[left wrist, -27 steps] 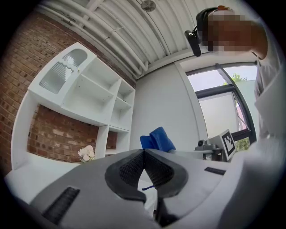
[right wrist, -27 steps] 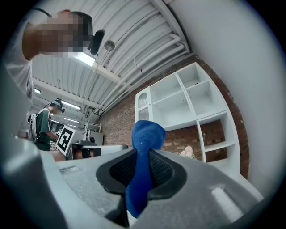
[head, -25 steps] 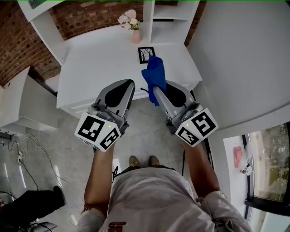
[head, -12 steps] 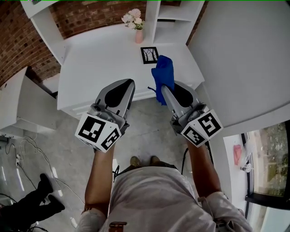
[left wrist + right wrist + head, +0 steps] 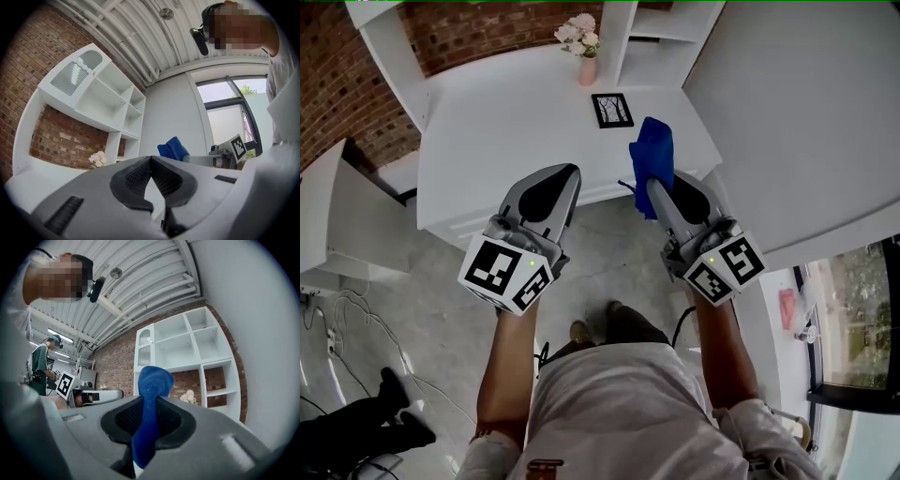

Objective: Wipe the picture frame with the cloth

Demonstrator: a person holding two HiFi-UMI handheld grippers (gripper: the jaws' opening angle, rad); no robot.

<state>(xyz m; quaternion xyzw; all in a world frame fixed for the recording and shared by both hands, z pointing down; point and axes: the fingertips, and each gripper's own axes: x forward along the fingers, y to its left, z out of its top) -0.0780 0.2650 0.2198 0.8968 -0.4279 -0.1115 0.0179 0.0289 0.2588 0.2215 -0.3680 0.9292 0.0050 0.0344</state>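
Nearest to us, the left hand-held gripper (image 5: 566,172) is clenched with nothing in it: in its own view the ribbed pads meet tip to tip. It hangs before the front edge of the desk (image 5: 487,141), much where it was a second ago in the head view. The right hand-held gripper (image 5: 653,184) is grasping the blue cloth (image 5: 652,153). Its pads press the fabric between them, a rounded fold stands up past the tips and a tail hangs below.

A second ago the cloth's top sat just under the picture frame (image 5: 612,110) in the head view, nearly meeting its lower right corner. Now the cloth and the right hand-held gripper have shifted right, toward the desk's front right corner, and a strip of bare white top shows between cloth and frame. We cannot tell whether the cloth touches the desk.

The frame lies flat on the right half of the desk, nearer the back edge than the front. Beyond it, at the back edge, stands a pink vase of pale flowers (image 5: 584,42), beside the white shelves (image 5: 649,37) and the brick wall (image 5: 478,33).
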